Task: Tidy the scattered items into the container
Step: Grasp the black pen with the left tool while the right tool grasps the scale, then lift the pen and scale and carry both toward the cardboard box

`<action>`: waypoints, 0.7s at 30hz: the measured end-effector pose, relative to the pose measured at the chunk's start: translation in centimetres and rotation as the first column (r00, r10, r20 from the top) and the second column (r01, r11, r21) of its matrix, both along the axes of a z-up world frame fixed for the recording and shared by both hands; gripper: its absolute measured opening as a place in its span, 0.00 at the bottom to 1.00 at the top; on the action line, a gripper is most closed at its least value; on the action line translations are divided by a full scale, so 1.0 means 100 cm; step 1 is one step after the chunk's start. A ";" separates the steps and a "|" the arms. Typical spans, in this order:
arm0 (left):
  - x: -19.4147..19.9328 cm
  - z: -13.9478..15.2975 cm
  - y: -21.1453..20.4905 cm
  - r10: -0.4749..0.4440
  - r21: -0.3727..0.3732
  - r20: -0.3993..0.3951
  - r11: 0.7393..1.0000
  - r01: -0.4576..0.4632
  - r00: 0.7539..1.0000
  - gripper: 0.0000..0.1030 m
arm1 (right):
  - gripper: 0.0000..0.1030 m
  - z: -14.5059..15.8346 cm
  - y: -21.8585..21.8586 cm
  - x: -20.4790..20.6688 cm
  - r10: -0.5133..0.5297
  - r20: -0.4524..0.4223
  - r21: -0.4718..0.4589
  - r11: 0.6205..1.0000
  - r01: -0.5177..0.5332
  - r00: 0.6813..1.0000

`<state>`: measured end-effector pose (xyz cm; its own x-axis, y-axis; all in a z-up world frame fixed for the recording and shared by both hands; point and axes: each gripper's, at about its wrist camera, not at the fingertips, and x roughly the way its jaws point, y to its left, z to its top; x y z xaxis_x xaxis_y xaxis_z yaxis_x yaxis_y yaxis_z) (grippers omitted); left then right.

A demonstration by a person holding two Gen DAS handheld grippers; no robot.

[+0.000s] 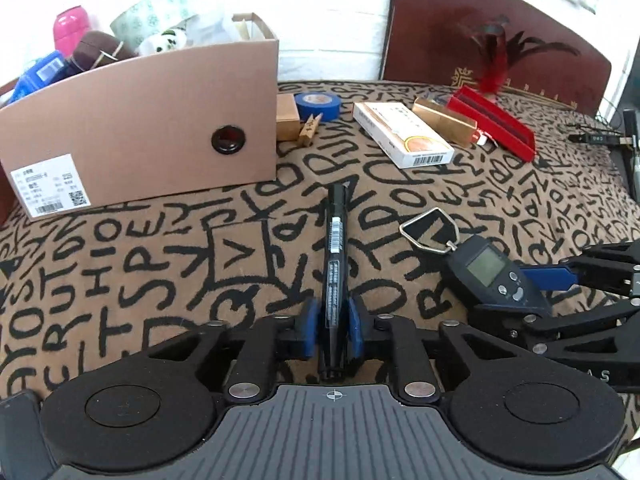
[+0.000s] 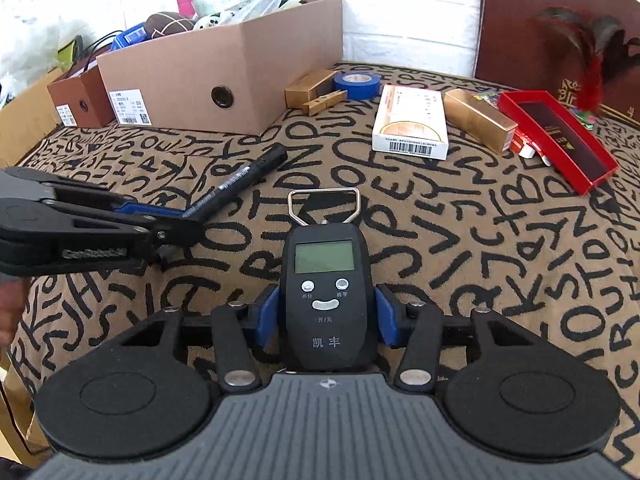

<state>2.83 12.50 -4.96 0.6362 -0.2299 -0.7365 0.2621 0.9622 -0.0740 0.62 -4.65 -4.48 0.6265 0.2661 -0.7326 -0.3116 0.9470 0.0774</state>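
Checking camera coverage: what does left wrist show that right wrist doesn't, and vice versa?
Left wrist only: the left gripper from behind, blue pads shut on the black marker.

Right wrist only: a second, brown box left of the cardboard box, and the hanging scale face-on between the right gripper pads.

Both: marker, scale, cardboard box, blue tape roll, clothespin, white carton, gold box, red tray, and the patterned cloth.

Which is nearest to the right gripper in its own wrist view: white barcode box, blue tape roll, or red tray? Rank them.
From the right gripper, shut on the hanging scale:
1. White barcode box, ahead, slightly right.
2. Red tray, far right.
3. Blue tape roll, ahead, by the cardboard box.
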 end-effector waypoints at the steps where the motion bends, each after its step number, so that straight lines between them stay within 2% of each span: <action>1: 0.004 -0.001 -0.004 -0.002 0.005 0.003 1.000 0.002 1.000 0.45 | 0.55 0.000 0.002 0.002 -0.005 0.000 -0.006 1.000 0.005 1.000; 4: 0.009 -0.005 -0.016 -0.032 0.063 0.035 0.998 0.030 0.999 0.41 | 0.60 -0.002 0.010 0.007 0.008 0.008 -0.040 0.999 -0.008 1.000; 6: 0.008 -0.007 -0.021 -0.049 0.096 0.053 0.994 0.044 0.997 0.26 | 0.57 -0.005 0.011 0.008 0.020 0.023 -0.057 0.998 -0.019 1.000; 8: 0.006 -0.005 -0.020 -0.057 0.089 0.049 0.995 0.052 0.997 0.11 | 0.54 -0.004 0.009 0.008 0.012 0.025 -0.049 0.999 -0.011 1.000; 11: 0.003 -0.003 -0.012 -0.056 0.030 0.036 0.998 0.055 0.998 0.09 | 0.54 -0.004 0.005 0.008 0.007 0.017 -0.024 1.000 -0.006 1.000; 15: -0.004 0.008 0.008 -0.045 -0.115 0.014 0.992 0.046 0.999 0.09 | 0.53 0.006 0.002 0.005 0.024 -0.026 0.029 0.999 -0.023 0.999; 18: -0.011 0.029 0.022 -0.020 -0.141 0.057 0.990 0.028 0.998 0.09 | 0.53 0.017 0.001 0.002 0.053 -0.031 0.102 0.994 -0.049 0.998; 21: -0.014 0.059 0.037 0.004 -0.151 0.123 0.988 0.015 0.992 0.09 | 0.53 0.034 0.006 0.004 0.071 0.001 0.135 0.988 -0.071 0.997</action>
<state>1.41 16.19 0.94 0.7180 -0.3369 -0.6091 0.2837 0.9407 -0.1859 0.98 -4.07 -1.06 0.6000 0.4065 -0.6890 -0.3771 0.9033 0.2045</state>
